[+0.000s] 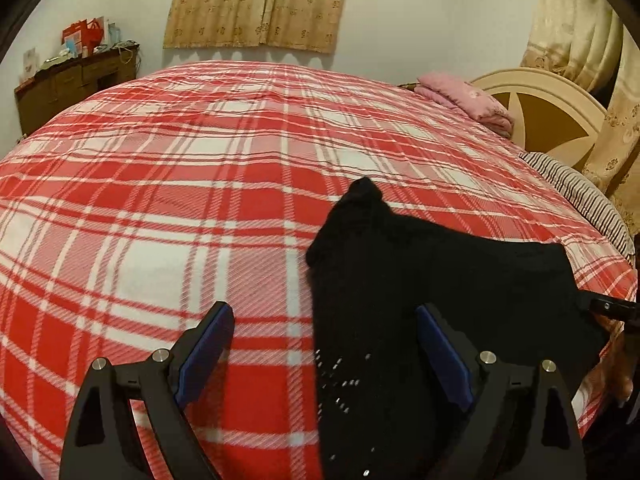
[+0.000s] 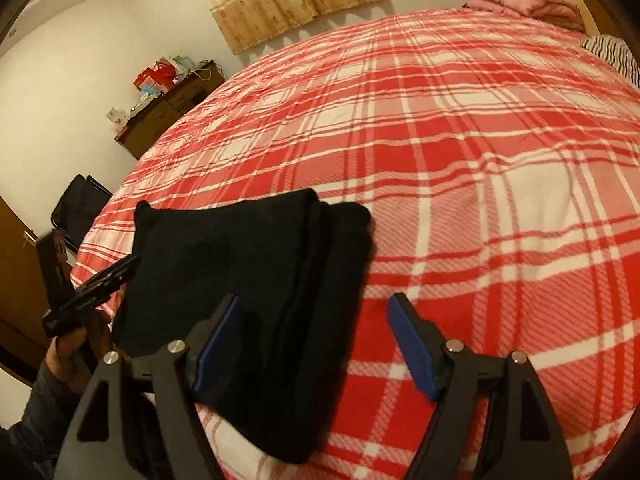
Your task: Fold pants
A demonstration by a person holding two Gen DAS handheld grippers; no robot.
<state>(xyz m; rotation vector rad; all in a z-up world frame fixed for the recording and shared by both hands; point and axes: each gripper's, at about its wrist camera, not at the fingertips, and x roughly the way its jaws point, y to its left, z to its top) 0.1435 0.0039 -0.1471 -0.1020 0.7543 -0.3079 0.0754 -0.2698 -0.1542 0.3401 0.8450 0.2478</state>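
Black pants (image 1: 420,288) lie folded in a thick stack on the red and white plaid bed cover (image 1: 180,200), near the bed's front edge. My left gripper (image 1: 324,312) is open and empty, with the pants' left edge between its fingers. The pants also show in the right wrist view (image 2: 248,272). My right gripper (image 2: 316,304) is open and empty, over the pants' right edge. The left gripper (image 2: 100,284) shows there at the pants' left side. The right gripper's tip (image 1: 612,308) shows at the pants' right side in the left wrist view.
A pink folded quilt (image 1: 468,100) and a striped pillow (image 1: 580,196) lie at the headboard (image 1: 552,112) end. A brown dresser (image 1: 72,84) with clutter stands by the far wall. A black chair (image 2: 80,208) stands by the bed's corner. Curtains (image 1: 260,4) hang behind.
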